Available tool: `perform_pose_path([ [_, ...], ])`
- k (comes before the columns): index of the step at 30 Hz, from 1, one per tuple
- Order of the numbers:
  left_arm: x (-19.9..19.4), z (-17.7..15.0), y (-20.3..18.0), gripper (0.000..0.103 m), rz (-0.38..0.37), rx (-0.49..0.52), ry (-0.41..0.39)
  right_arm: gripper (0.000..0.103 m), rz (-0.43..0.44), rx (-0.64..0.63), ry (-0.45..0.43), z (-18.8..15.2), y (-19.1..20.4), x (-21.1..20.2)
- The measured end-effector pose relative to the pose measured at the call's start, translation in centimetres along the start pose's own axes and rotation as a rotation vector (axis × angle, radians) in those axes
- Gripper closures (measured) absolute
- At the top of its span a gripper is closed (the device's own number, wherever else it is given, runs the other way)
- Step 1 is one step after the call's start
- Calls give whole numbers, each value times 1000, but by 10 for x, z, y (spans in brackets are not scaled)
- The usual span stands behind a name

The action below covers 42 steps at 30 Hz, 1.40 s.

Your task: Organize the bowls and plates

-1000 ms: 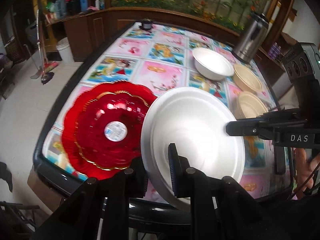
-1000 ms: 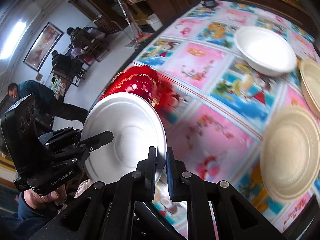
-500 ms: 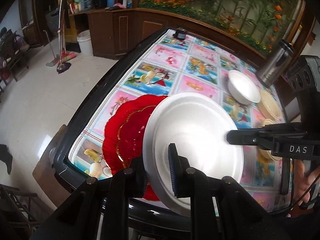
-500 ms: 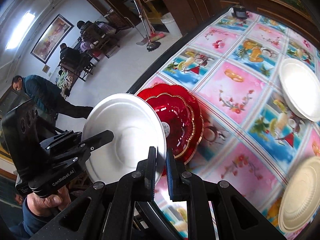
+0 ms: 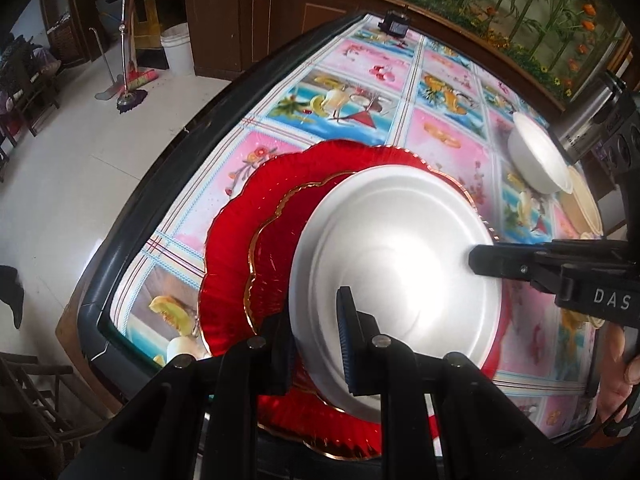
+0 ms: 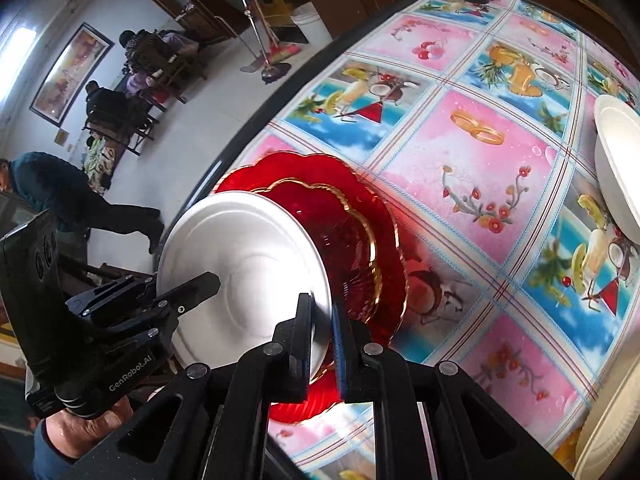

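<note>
A white foam plate (image 5: 400, 264) (image 6: 240, 264) is held tilted between both grippers, over a stack of two red plates. My left gripper (image 5: 316, 340) is shut on its near rim, and its fingers (image 6: 200, 284) show on the rim's left side in the right wrist view. My right gripper (image 6: 322, 320) is shut on the opposite rim, with its fingers (image 5: 500, 260) showing from the right in the left wrist view. The large red plate (image 5: 232, 240) (image 6: 384, 220) carries a smaller gold-rimmed red plate (image 5: 276, 248) (image 6: 336, 224). I cannot tell if the white plate touches them.
The table (image 5: 160, 184) has a colourful picture cloth and a dark raised edge. A white bowl (image 5: 536, 160) (image 6: 616, 160) and beige plates (image 5: 584, 200) (image 6: 612, 420) lie to the right. A steel flask (image 5: 588, 120) stands at the back right. People sit beyond the table's left side.
Both grippers carried the white plate leftward and lower, from beside the red plates to over them. The bowl and beige plates have slid to the right edge of both views.
</note>
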State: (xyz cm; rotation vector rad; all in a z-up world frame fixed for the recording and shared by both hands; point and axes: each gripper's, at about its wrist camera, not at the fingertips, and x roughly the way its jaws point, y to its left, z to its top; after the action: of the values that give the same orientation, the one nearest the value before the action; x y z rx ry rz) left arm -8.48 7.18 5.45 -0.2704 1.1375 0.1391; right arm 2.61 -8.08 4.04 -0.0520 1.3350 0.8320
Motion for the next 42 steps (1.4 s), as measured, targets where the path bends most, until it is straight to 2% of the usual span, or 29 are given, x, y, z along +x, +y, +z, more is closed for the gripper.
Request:
perform_pose_path([
  [14,12,6,13,84,8,-26,13,92,-21,12,-12,11,-8,17],
  [19,-1,1,20,78,4,-58,-20,92,-31,-10,-14,15,-2,20],
  [20,-4,0,21,73,-1,-64,-24,92,-39,-22,-17,15,0,19],
  [21,-7,-1,22,61,4,-68,-29,92,-42,-25,-22,16,2,18],
  [23,-13,-3,22,53,12,-70,-49,92,-41,-27,-27,17,4,16],
  [30,-34,-11,20,53,20,-86,-87,90,-39,-59,-57,15,10,-1],
  [33,-43,-14,19,53,30,-93,-105,85,-25,-60,-82,13,9,-14],
  [37,-58,-17,16,53,35,-101,-135,66,-3,-48,-108,9,6,-32],
  [42,-76,-19,1,52,29,-82,-168,60,35,-9,-148,-1,-6,-58],
])
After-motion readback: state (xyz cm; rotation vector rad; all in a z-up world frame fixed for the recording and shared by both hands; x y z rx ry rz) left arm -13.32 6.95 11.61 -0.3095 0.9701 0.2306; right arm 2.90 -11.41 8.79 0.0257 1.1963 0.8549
